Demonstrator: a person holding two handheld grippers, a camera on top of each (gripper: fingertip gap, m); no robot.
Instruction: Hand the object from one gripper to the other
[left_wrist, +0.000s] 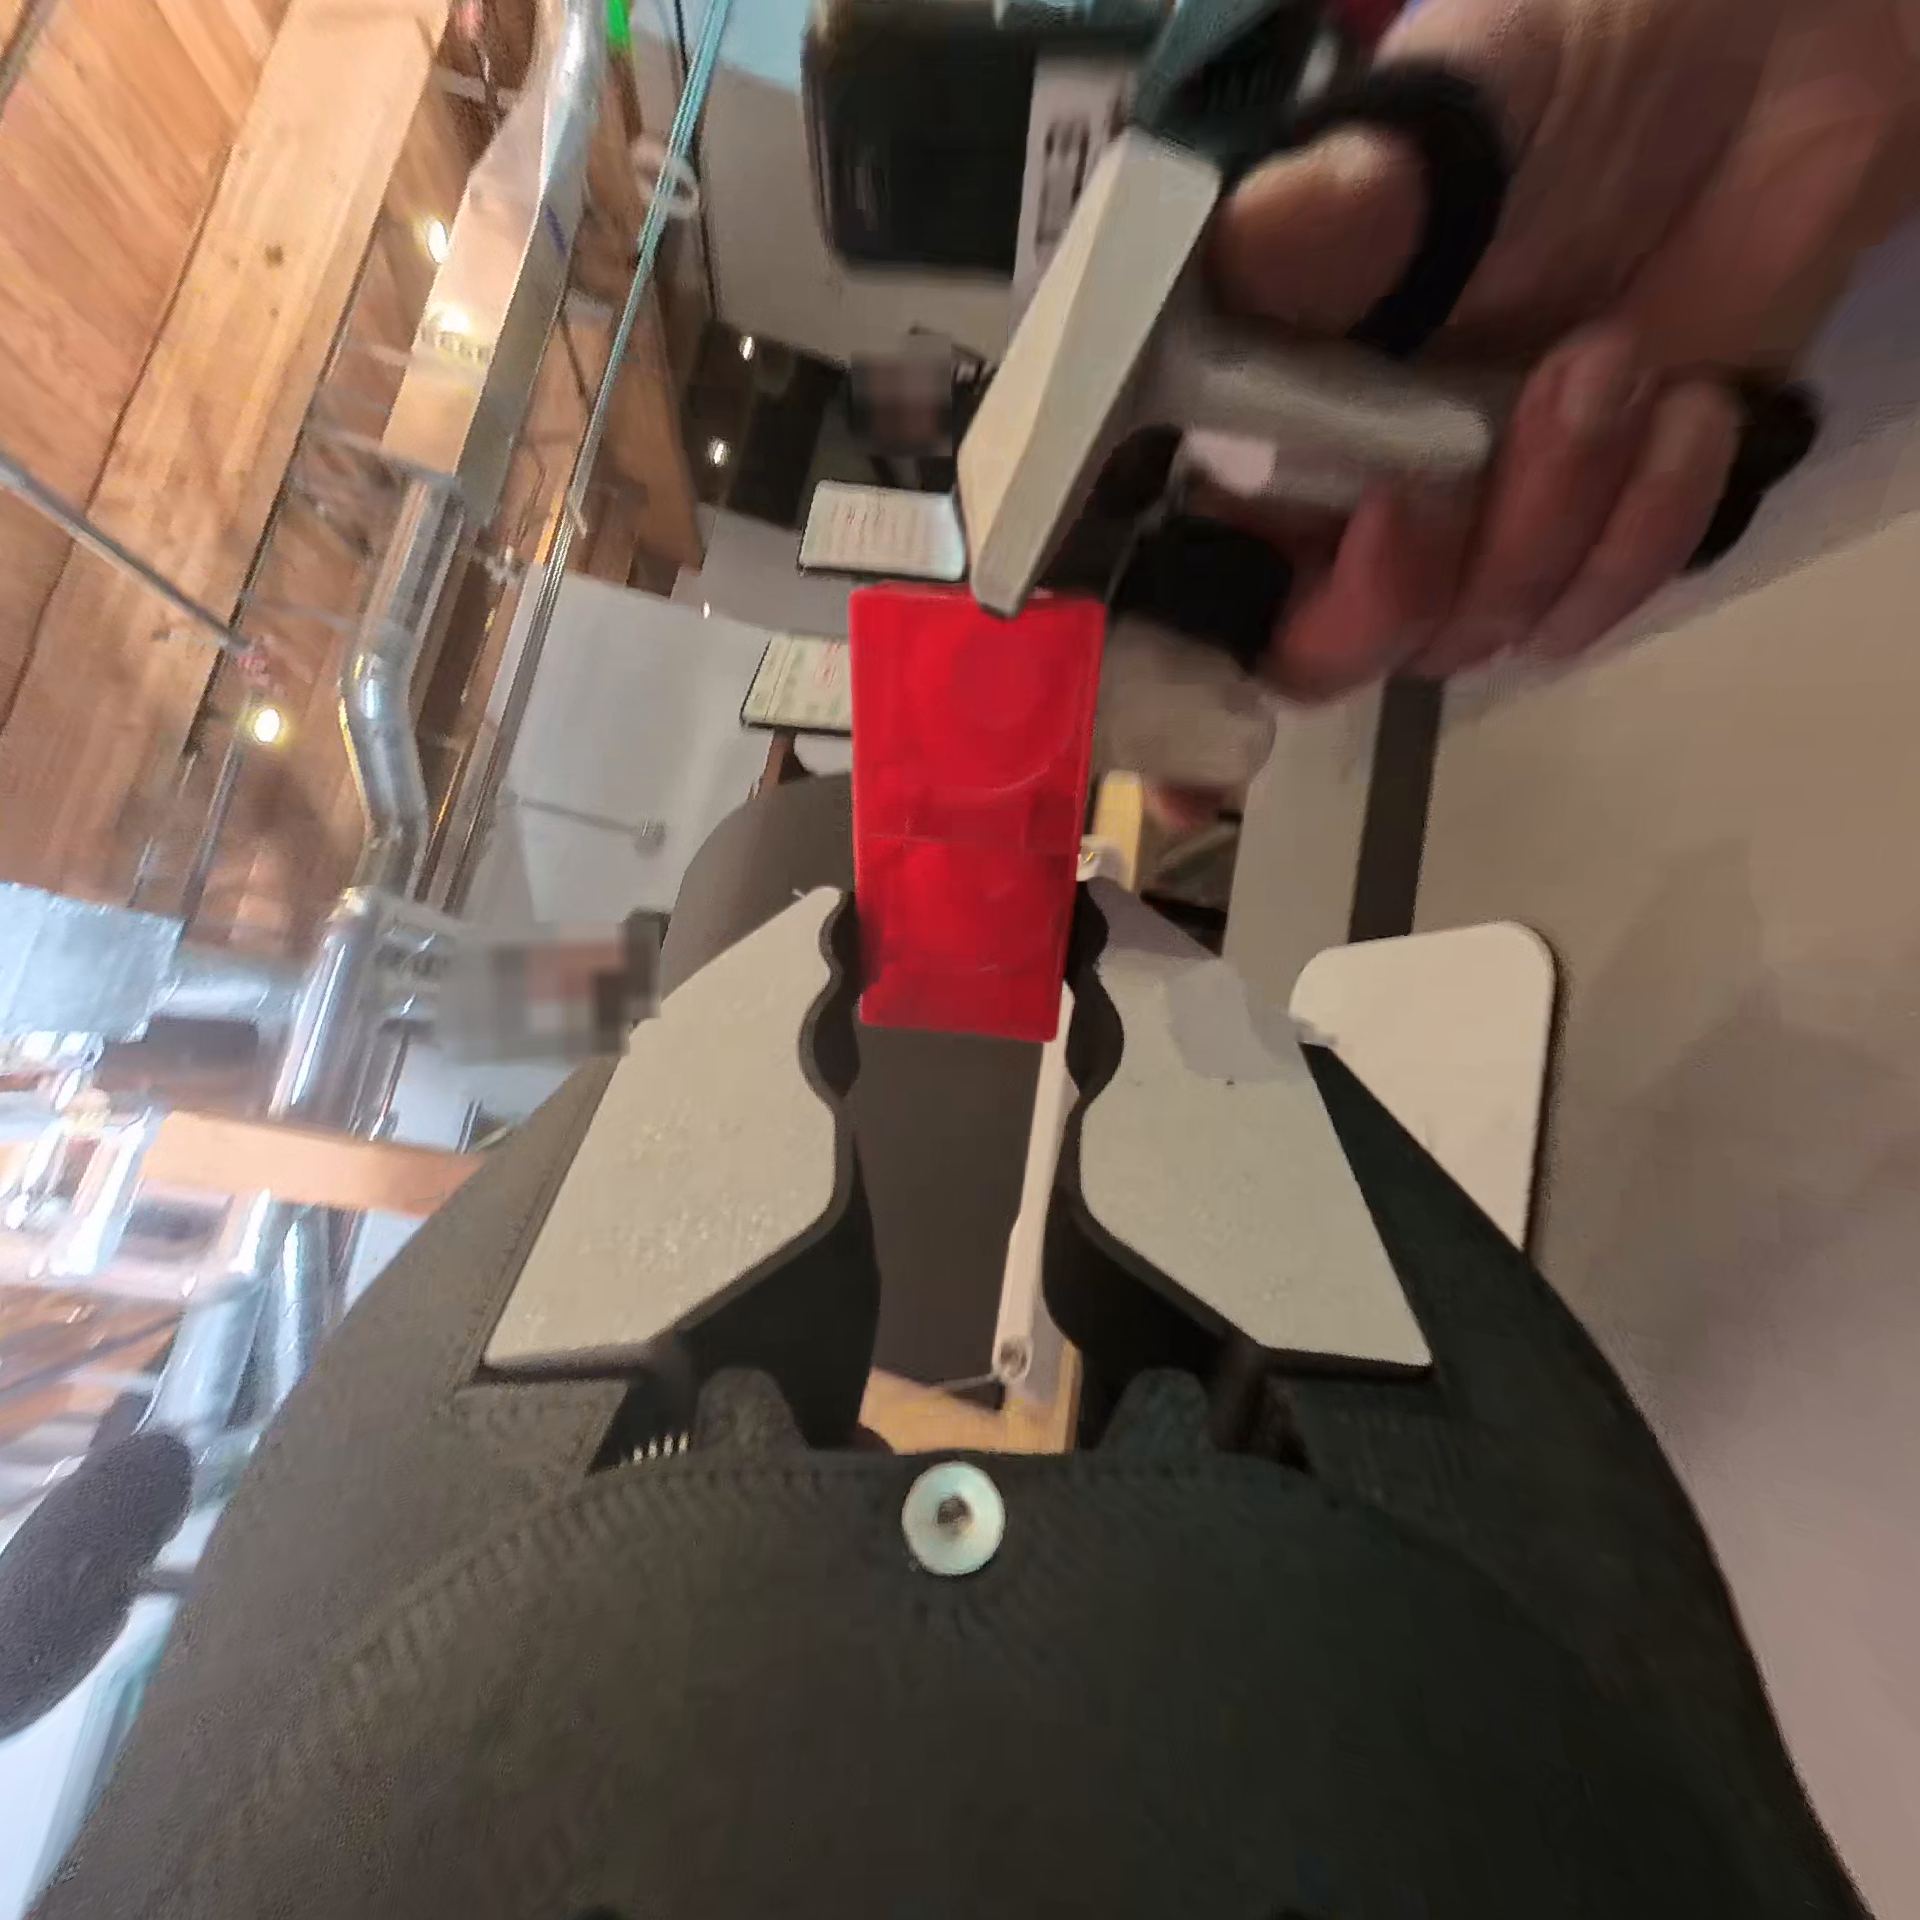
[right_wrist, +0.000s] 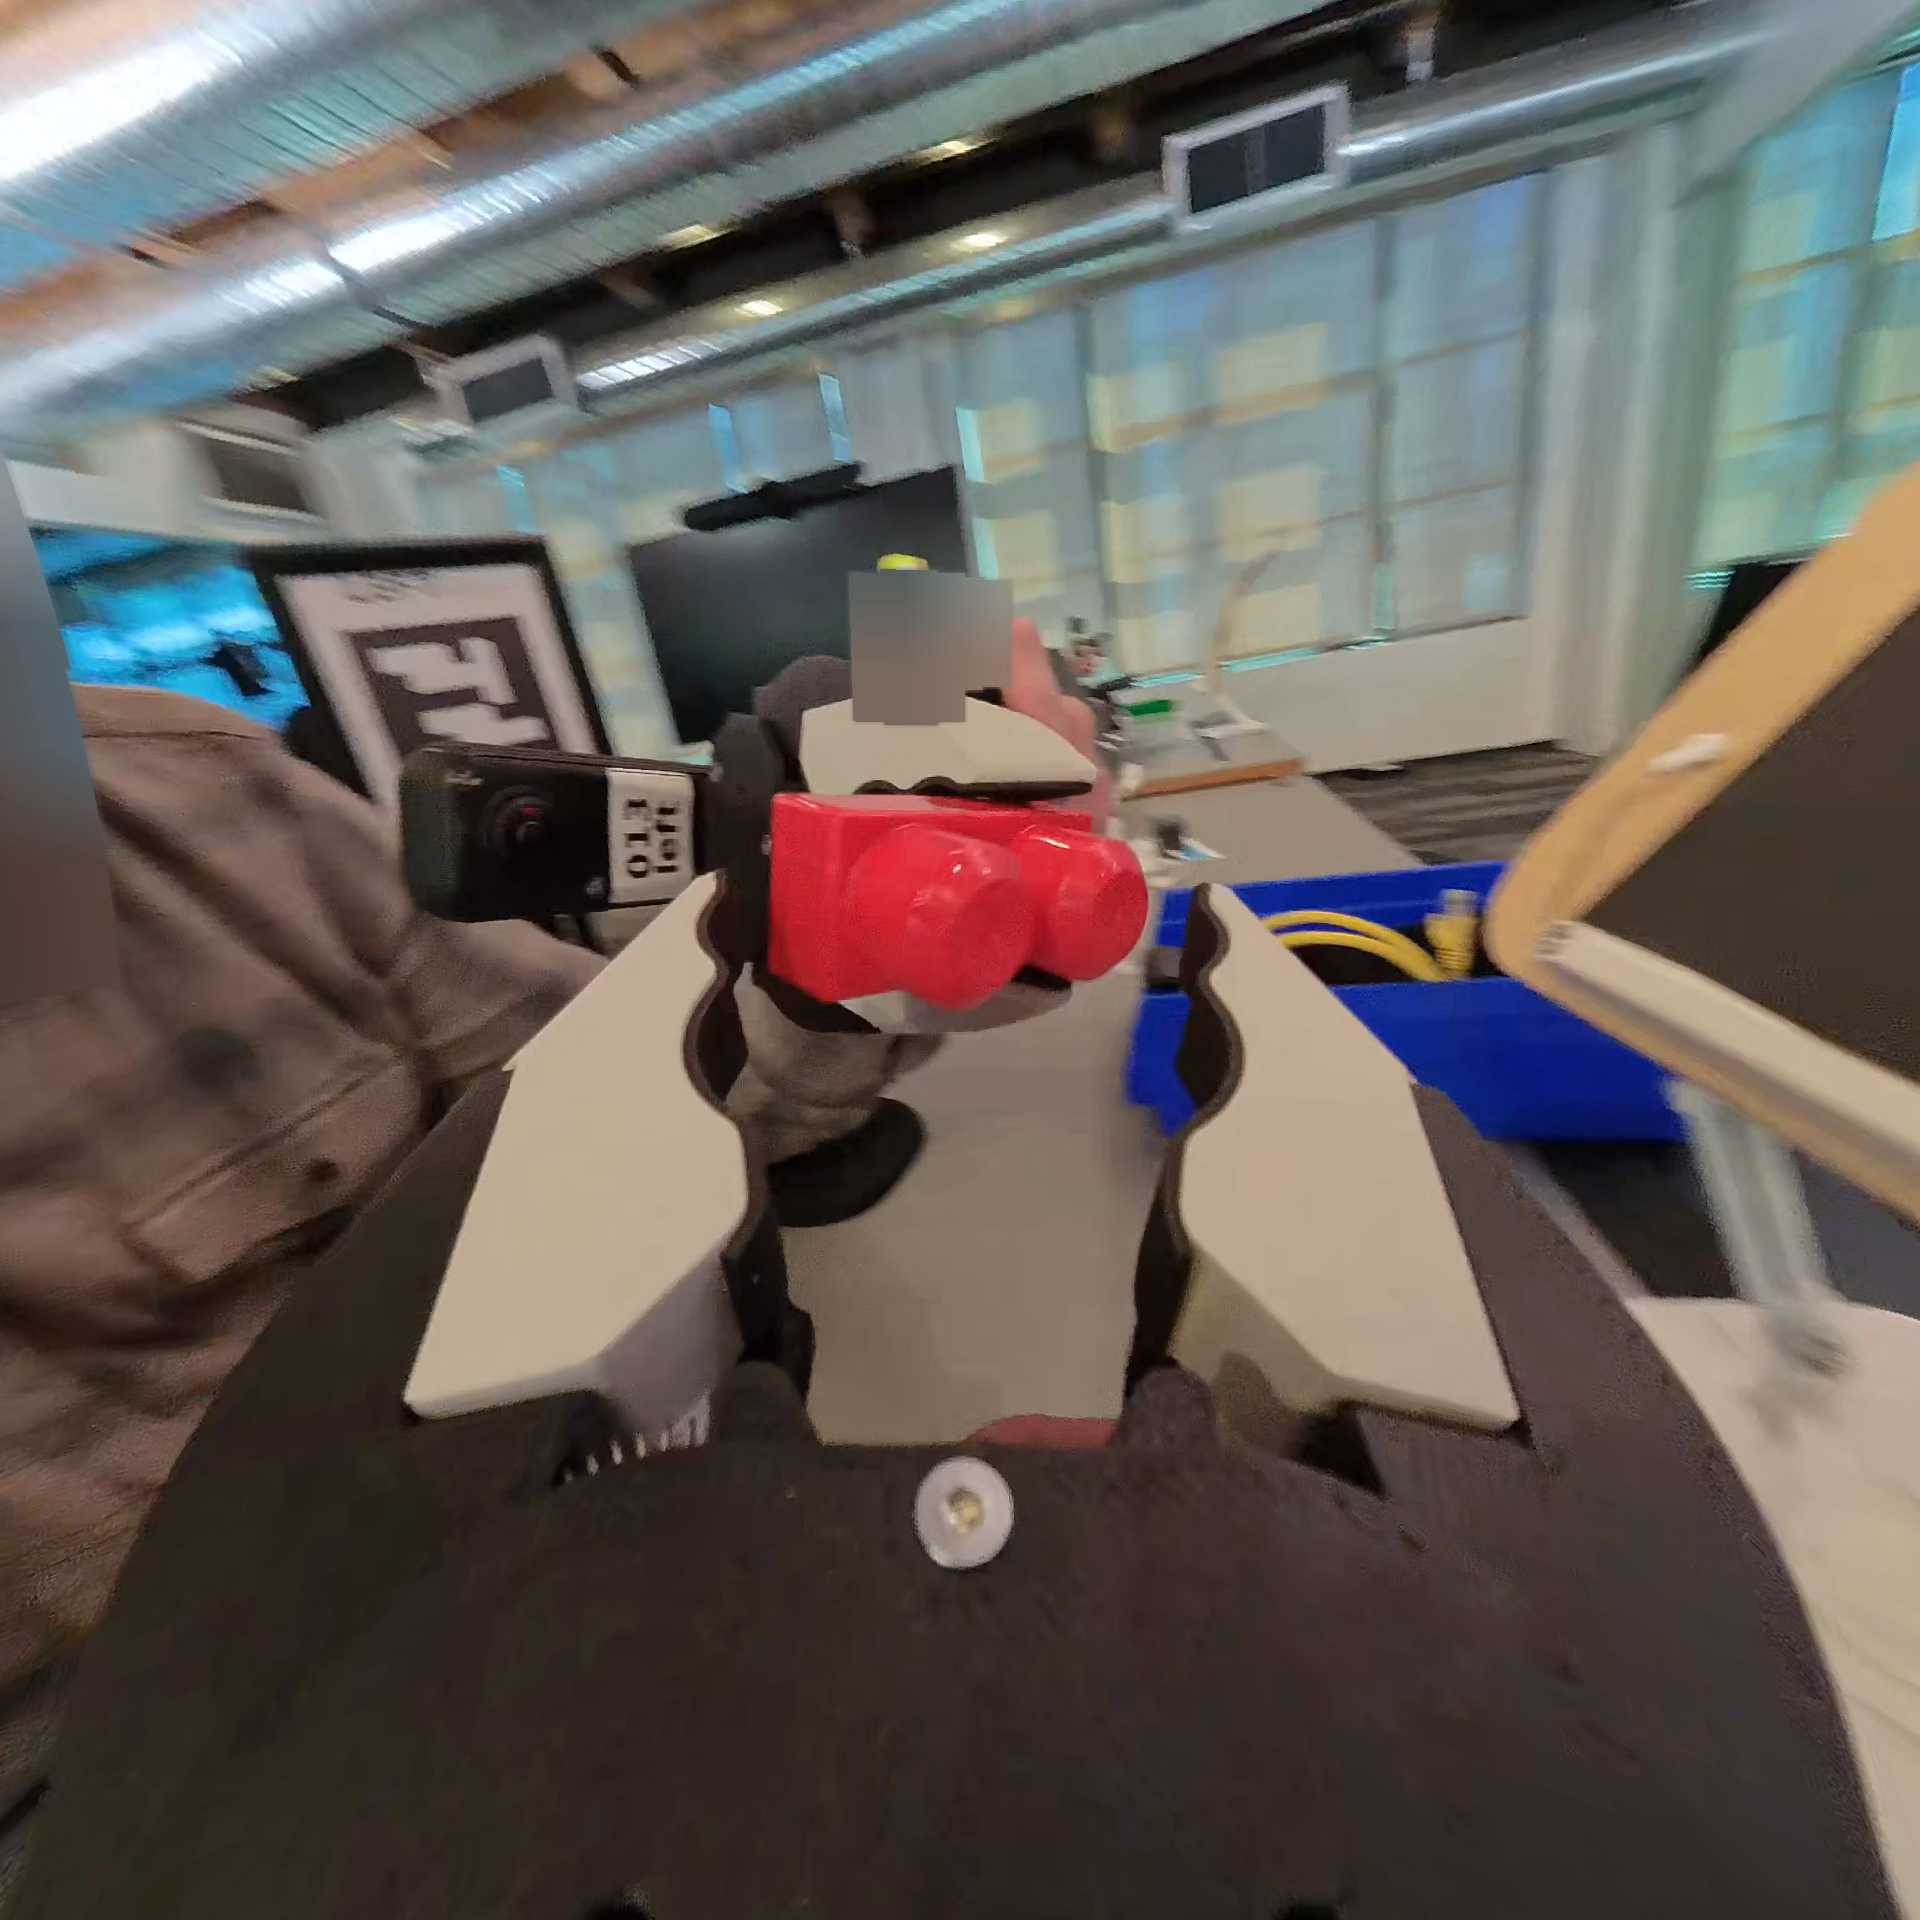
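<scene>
Red two-stud toy brick was midair, pinched by its lower end between the fingertips of the left gripper. Most of the brick stuck out past the tips, probably so the other gripper had free length to take. In the right wrist view the same brick showed its two round studs facing the camera, held crosswise by the left gripper's fingers above and below it.

Right gripper had its fingers spread wide apart, one on each side of the brick, nothing clamped and no clear contact. In the left wrist view one right finger came down from above, its tip at the brick's top edge; touching or just short, can't tell through the blur. A hand gripped that handle, angled steeply down toward the brick.

The two grippers met nearly head-on. Judged: handover at the pre-grasp stage, receiver aligned but not yet closed. Blue bin with yellow cable sat behind.
</scene>
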